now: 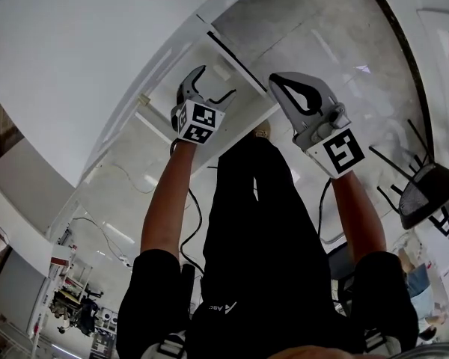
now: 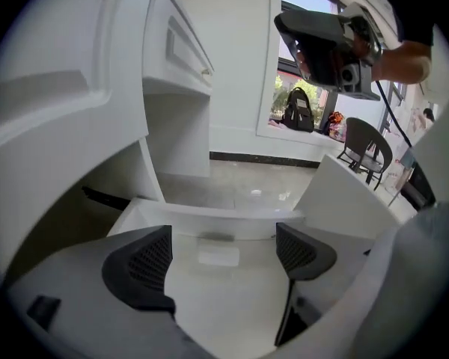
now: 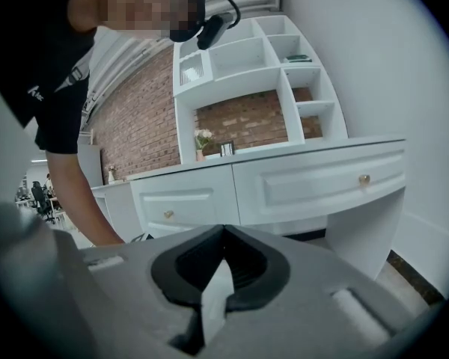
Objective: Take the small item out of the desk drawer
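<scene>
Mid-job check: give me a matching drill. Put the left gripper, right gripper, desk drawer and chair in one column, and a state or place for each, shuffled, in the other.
Things:
1. left gripper
2. right gripper
3. desk drawer
4. chair

States or places:
A. shut on a thin white item
B. pulled open
C. on the floor at the person's right
D. jaws apart, gripping nothing

Pairs: 1-D, 2-A, 3-B, 4-C.
</scene>
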The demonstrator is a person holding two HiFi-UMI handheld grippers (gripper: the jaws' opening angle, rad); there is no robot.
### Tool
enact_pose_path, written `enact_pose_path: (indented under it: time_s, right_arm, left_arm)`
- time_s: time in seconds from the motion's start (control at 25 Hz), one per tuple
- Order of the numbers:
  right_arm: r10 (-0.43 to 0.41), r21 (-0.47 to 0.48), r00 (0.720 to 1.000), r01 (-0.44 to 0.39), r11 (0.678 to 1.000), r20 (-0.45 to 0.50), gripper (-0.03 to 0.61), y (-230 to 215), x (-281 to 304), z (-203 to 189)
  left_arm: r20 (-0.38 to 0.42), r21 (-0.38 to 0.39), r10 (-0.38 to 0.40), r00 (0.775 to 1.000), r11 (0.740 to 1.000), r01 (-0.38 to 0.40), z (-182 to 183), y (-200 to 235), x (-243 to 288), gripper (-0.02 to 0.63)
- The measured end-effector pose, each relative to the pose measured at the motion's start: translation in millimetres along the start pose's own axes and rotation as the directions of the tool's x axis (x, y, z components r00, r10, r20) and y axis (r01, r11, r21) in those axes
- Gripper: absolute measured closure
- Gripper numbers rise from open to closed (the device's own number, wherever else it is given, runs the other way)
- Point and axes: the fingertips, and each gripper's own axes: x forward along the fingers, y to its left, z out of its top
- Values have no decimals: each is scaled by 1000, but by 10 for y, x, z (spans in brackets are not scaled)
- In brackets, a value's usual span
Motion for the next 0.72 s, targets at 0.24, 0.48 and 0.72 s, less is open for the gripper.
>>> enact_pose_path:
  time_s: [0.24, 0.48, 0.72]
  right_arm:
    - [-25, 36, 1000, 25, 999, -13, 577, -177, 146, -352]
    - [-19, 67, 999, 21, 998, -31, 577, -341, 176, -572]
    - [-18, 90, 999, 22, 996, -41, 577, -414, 253, -659]
  left_arm:
    - [-75, 22, 6, 997, 1000, -5, -377, 151, 493, 187]
    - [-133, 48, -3, 991, 999, 9, -541, 153, 803, 187]
    - [-157, 59, -32, 987, 997, 41, -616, 162, 975, 187]
